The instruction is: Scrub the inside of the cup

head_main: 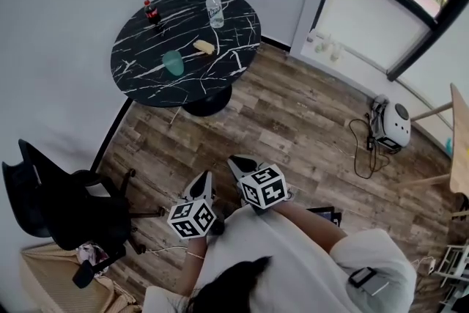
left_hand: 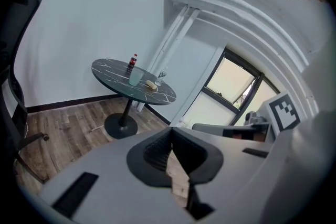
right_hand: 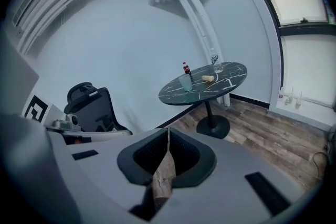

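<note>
A pale green cup [head_main: 173, 62] stands on the round black marble table [head_main: 139, 73], far ahead of me; the cup [left_hand: 135, 77] also shows in the left gripper view and the cup [right_hand: 186, 82] in the right gripper view. A yellow sponge [head_main: 204, 47] lies beside it. My left gripper [head_main: 203, 183] and right gripper [head_main: 236, 163] hover side by side over the wooden floor, well short of the table. Both are shut with nothing between the jaws.
A cola bottle [head_main: 152, 12] and a clear water bottle [head_main: 214, 9] stand at the table's far side. A black office chair [head_main: 66, 205] sits at the left. A white appliance with cables [head_main: 394, 124] lies on the floor at the right, near the window.
</note>
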The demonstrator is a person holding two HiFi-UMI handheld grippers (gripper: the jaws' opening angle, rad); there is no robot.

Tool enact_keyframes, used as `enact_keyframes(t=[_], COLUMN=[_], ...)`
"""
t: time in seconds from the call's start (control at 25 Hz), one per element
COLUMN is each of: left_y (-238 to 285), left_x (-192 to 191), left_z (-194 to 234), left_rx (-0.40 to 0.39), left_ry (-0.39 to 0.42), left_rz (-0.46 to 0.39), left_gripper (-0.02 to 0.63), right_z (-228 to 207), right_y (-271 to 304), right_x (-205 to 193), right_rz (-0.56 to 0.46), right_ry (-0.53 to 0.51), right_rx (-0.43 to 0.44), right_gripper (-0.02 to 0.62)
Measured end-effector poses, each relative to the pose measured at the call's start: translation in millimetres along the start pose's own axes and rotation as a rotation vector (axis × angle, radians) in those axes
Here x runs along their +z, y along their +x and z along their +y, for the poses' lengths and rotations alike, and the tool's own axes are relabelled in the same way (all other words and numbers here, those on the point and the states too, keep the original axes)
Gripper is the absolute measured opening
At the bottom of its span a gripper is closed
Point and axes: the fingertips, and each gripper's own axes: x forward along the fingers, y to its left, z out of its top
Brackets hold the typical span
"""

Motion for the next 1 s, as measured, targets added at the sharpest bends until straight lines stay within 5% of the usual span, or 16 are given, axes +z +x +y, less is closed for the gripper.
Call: enact_keyframes(t=[0.52, 1.0], left_y=[9.4, 37.7], left_x=[-1.1, 37.0], left_z=[2.1, 38.4], left_rx=[-0.026, -0.049], left_ry=[-0.048, -0.074], left_rz=[0.026, 0.032], left_gripper=[0.009, 0.009], right_z=[-16.7, -24.5], right_y=[-4.1, 37.3], right_x=[6.2, 37.1], right_rz=[-0.050, -0.071], right_ry=[0.084, 0.085], right_rx=[-0.029, -0.067], right_gripper=[0.037, 0.037])
